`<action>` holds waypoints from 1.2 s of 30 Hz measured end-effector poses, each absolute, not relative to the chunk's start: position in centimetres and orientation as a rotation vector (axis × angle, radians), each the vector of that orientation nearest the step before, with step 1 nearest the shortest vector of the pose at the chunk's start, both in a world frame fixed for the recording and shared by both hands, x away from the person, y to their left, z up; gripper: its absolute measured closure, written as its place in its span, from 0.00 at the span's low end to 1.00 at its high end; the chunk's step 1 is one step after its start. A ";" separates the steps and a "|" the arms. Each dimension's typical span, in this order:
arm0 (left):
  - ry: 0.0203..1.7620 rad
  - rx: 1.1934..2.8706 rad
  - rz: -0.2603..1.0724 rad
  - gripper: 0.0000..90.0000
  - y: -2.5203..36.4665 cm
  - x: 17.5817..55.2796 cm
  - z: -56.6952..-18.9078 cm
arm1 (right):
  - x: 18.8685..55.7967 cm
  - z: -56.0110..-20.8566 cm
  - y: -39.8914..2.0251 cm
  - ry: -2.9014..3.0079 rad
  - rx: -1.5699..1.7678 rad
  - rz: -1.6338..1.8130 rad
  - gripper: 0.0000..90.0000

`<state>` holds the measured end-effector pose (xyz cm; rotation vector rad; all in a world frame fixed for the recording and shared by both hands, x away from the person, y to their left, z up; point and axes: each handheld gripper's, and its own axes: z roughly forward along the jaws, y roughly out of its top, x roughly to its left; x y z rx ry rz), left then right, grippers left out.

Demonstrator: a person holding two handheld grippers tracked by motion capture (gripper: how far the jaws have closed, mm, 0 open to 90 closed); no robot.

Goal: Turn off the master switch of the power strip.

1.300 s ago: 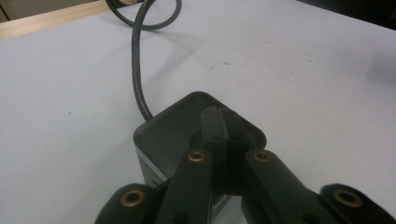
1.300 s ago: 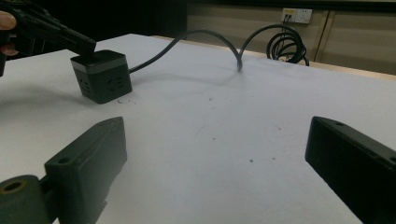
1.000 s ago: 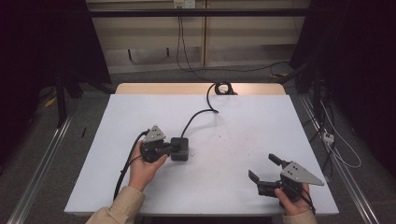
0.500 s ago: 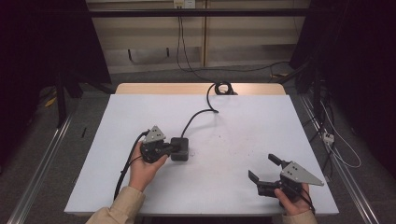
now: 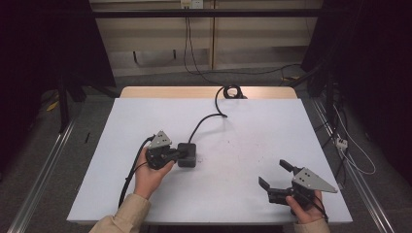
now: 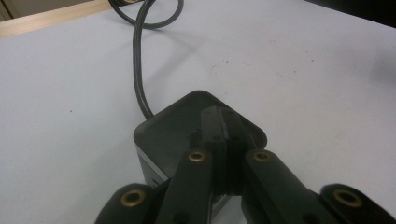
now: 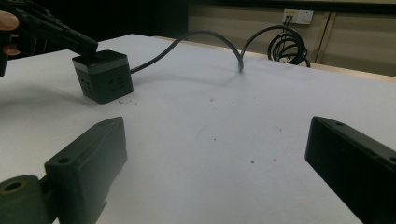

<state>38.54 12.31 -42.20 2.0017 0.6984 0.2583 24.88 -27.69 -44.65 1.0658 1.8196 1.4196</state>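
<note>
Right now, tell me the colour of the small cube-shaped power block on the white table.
Dark grey to black cube-shaped power block, clearest in the right gripper view.

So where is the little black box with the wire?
In the high view the box sits left of the table's middle, under the tips of the shut left gripper; its cable runs to the far edge.

cube adapter (image 5: 187, 154) on table (image 5: 243, 126), left of centre | left gripper (image 5: 171, 153) tips on its top | cable (image 5: 209, 119) runs behind | right gripper (image 5: 275, 177) well right, nearer
</note>
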 end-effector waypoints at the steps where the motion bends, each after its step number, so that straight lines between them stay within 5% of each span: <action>1: 0.701 1.998 0.257 1.00 12.3 38.5 -42.2 | 24.9 -44.7 -27.7 1.820 1.067 1.419 0.06; 29: 0.740 1.913 0.173 1.00 12.9 38.5 -41.4 | 24.9 -44.7 -27.8 1.819 1.070 1.422 0.06; 36: 0.738 1.911 0.147 0.88 12.9 38.5 -41.0 | 24.8 -44.7 -27.9 1.816 1.069 1.421 0.06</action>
